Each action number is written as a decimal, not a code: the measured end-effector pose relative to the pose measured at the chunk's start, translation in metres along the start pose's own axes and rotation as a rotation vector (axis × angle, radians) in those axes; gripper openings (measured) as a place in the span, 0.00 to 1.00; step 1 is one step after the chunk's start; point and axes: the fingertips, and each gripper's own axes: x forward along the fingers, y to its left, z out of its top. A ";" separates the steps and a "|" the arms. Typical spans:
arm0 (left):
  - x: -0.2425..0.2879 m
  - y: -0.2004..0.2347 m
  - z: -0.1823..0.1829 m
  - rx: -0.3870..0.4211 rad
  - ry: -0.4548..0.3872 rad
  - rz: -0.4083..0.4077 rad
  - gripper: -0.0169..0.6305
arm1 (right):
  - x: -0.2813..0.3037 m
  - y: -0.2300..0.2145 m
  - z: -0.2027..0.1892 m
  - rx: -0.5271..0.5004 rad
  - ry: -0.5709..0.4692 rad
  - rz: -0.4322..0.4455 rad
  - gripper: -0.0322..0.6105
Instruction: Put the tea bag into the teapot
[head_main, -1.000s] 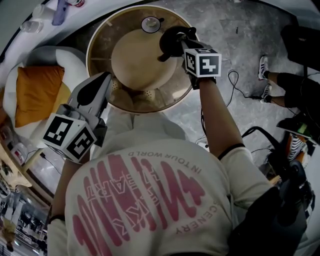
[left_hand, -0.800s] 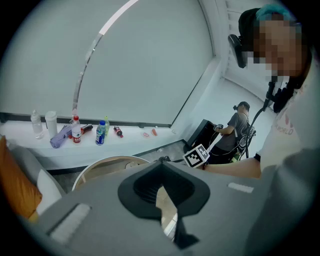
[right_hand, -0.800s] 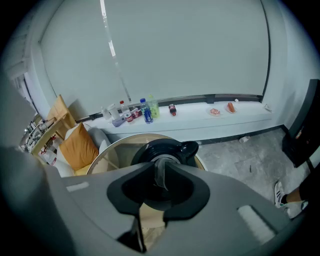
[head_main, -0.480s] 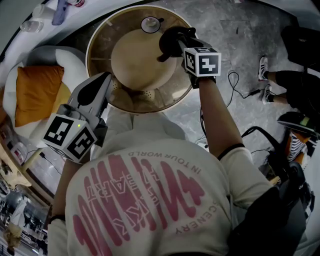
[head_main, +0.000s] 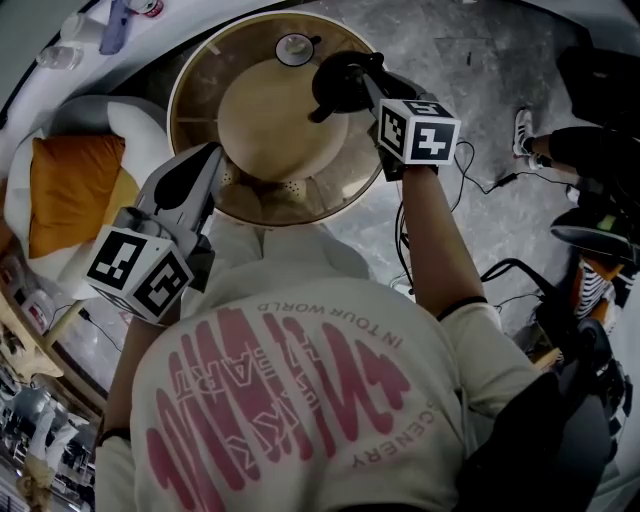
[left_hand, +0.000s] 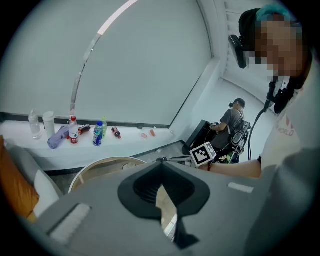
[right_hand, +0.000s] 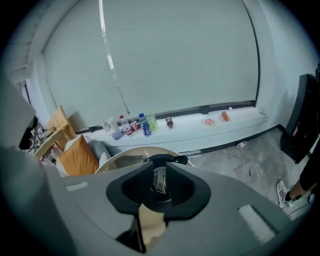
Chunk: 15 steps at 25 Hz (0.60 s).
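A small glass teapot (head_main: 295, 48) with a dark handle stands at the far side of the round wooden table (head_main: 195, 70). My right gripper (head_main: 328, 88) hovers over the table just near-right of the teapot. In the right gripper view a pale tea bag (right_hand: 159, 180) sits between the jaws of my right gripper (right_hand: 159, 189), which is shut on it, and the teapot's dark rim (right_hand: 181, 160) shows just beyond. My left gripper (head_main: 208, 155) hangs by the table's near-left edge. In its own view my left gripper (left_hand: 161, 192) is shut with nothing in it.
An orange cushion (head_main: 75, 185) lies on a white seat left of the table. Several bottles (left_hand: 73, 131) stand on the ledge behind. Cables (head_main: 480, 180) trail over the grey floor at the right, near a seated person (head_main: 590, 160).
My right gripper has tilted slightly, its marker cube shifting a little right and down, with its tip still by the teapot. The left gripper has stayed put.
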 end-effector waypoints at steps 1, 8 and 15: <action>0.000 -0.001 0.000 0.004 -0.003 -0.008 0.05 | -0.002 0.002 -0.001 -0.010 0.006 0.000 0.17; 0.000 -0.012 0.018 0.056 -0.020 -0.104 0.05 | -0.021 0.026 0.005 -0.029 -0.004 -0.005 0.06; -0.020 -0.010 0.040 0.092 -0.072 -0.180 0.05 | -0.067 0.058 0.028 0.003 -0.103 -0.023 0.06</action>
